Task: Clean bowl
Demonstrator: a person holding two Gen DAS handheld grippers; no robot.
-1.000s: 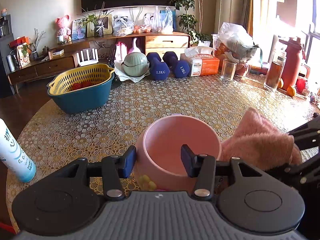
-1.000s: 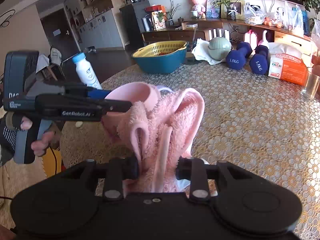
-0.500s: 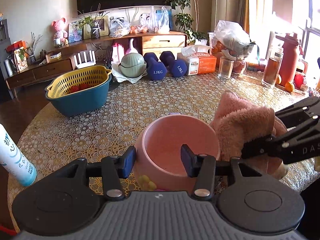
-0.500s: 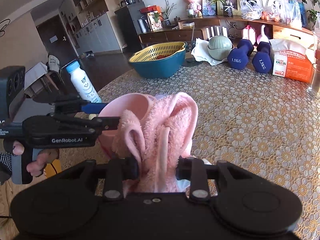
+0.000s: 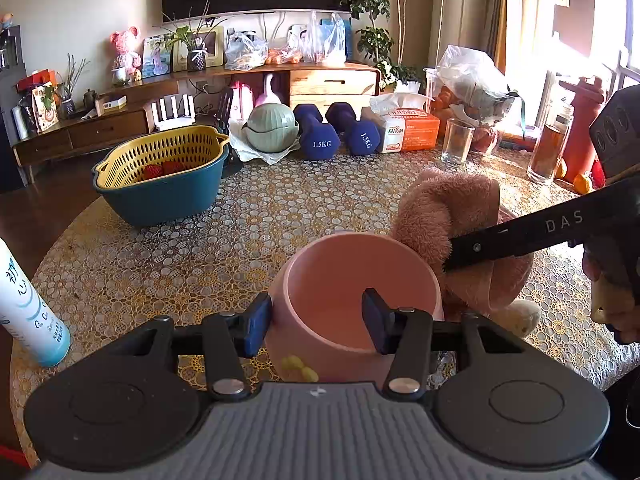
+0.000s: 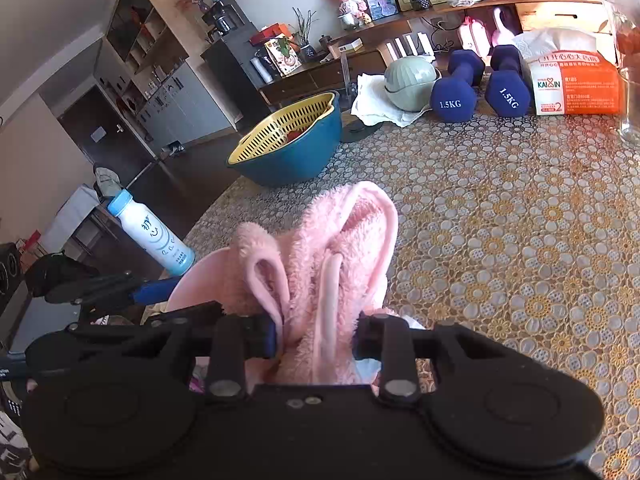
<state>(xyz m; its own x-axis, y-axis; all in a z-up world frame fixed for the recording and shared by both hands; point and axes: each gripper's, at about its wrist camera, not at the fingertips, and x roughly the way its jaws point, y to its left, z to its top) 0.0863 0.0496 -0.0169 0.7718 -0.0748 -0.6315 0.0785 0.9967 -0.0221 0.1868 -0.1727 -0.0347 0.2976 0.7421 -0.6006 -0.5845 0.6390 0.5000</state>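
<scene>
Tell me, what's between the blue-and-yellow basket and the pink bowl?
Only bare patterned tablecloth lies between the basket and the pink bowl; the left wrist view shows it.

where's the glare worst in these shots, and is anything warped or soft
Left wrist view: sunlight through the window blows out the upper right, washing the glass bottle and the tablecloth beside it; the TV unit's shelf bows from fisheye. Right wrist view: the room tilts and curves at the edges, the drinking glass at the right edge is flared and soft, the pink towel stays sharp.
</scene>
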